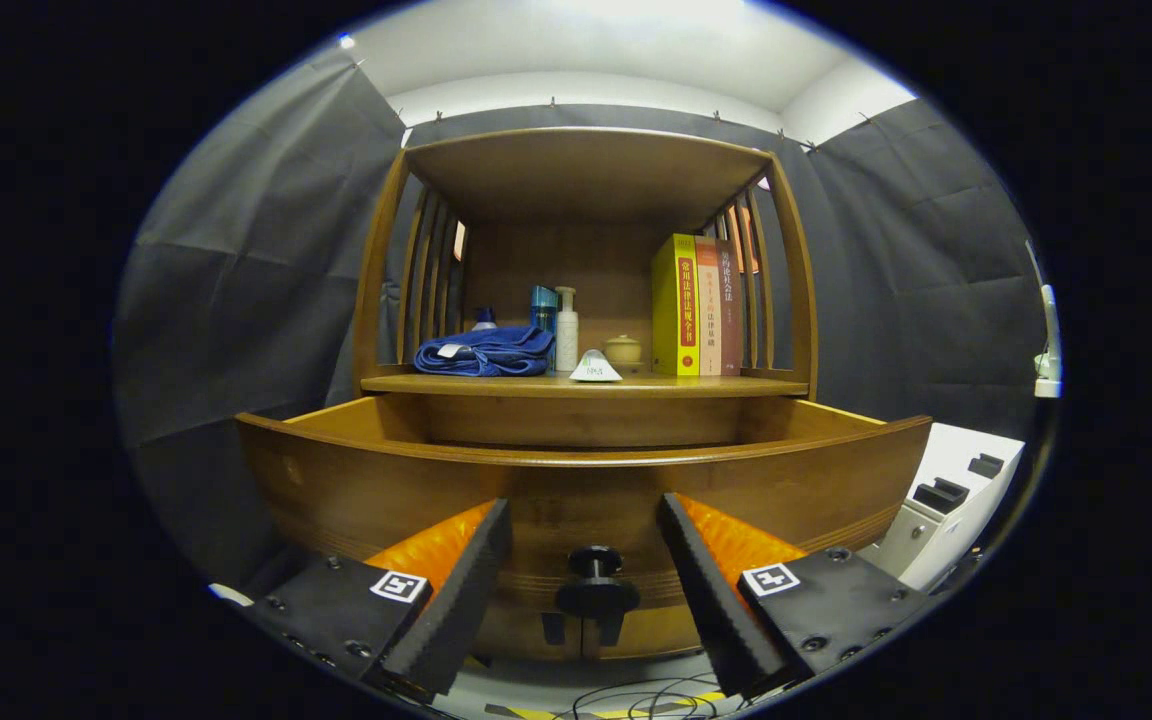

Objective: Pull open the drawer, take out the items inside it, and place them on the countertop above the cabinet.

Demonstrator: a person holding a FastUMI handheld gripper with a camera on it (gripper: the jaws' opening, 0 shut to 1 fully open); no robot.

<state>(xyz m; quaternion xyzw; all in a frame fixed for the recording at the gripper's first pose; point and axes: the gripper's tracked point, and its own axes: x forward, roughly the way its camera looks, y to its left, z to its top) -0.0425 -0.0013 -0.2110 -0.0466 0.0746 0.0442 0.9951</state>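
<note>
Hand-held gripper (584, 520) spread wide, holding nothing, fingers (456, 590) apart on either side of the drawer knob (596, 585), not touching it. Knob is dark, sits between the fingers on the drawer front.

Wooden drawer (576, 490) is pulled out toward the camera, its curved front just ahead of the fingers. Drawer inside not visible from this low angle, so cannot tell what is in it.

Above the drawer, the cabinet's bench (736, 385) carries several things under an upper wooden shelf (586, 170):
- folded blue cloth (486, 352) at left
- blue bottle (543, 310) and white pump bottle (566, 330) just beside it, upright
- small white object (595, 368) near the front edge
- small tan lidded pot (622, 349) behind it
- upright books (698, 305) at right, yellow one leftmost, touching the reddish ones

Slatted wooden sides (431, 280) frame the bench. Grey cloth wall behind. White unit with dark handles (956, 495) stands to the right of the drawer. Cables (656, 700) on the floor below the drawer.
</note>
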